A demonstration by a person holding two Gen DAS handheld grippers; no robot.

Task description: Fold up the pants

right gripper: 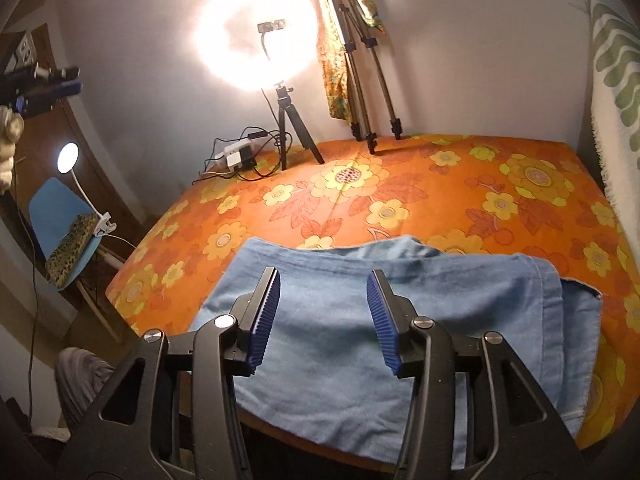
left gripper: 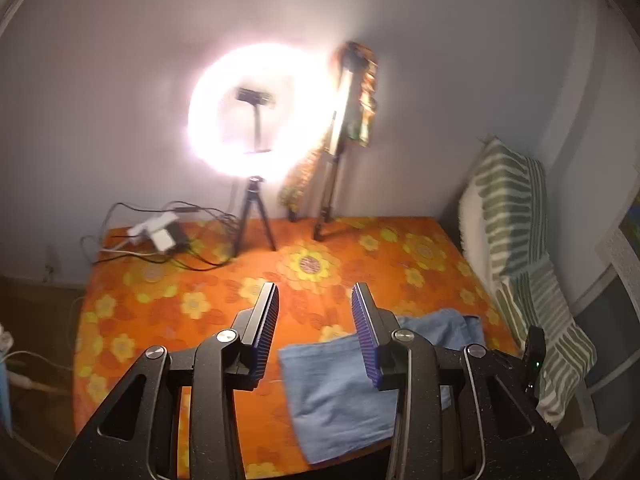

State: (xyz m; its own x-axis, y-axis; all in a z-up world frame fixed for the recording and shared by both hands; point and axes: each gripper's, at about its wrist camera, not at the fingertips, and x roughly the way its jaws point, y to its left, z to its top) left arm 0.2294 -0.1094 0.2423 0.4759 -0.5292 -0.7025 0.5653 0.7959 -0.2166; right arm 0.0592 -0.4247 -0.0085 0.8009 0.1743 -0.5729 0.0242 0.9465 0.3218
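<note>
The left gripper (left gripper: 315, 292) stands with its jaws apart and nothing between its blue pads (left gripper: 267, 330); it hangs in the air above the table, and only the flowered orange cloth (left gripper: 168, 304) shows through the gap. The right gripper (right gripper: 323, 280) is the same: jaws parted, no fabric pinched, the pads above the pants and not pressing on them.

The pants (right gripper: 360, 320) are light blue and lie at the near edge of the table, on the orange cloth. They are already folded into a compact block of several layers (the edges of the lower layers show at the right side, a little uneven). The near part hangs slightly over the table edge. In the left view the pants (left gripper: 332, 392) lie below and to the right of the left gripper.

Farther back stand a ring light (right gripper: 256, 36) on a small tripod, a larger tripod (right gripper: 360, 80) and a power strip (right gripper: 236, 156) with cables, all well apart from the pants.

I judge that the folding is almost finished or finished, with both tongs released. If one more step is wanted, it asks for straightening the uneven right edge, or pulling the block fully onto the table.
</note>
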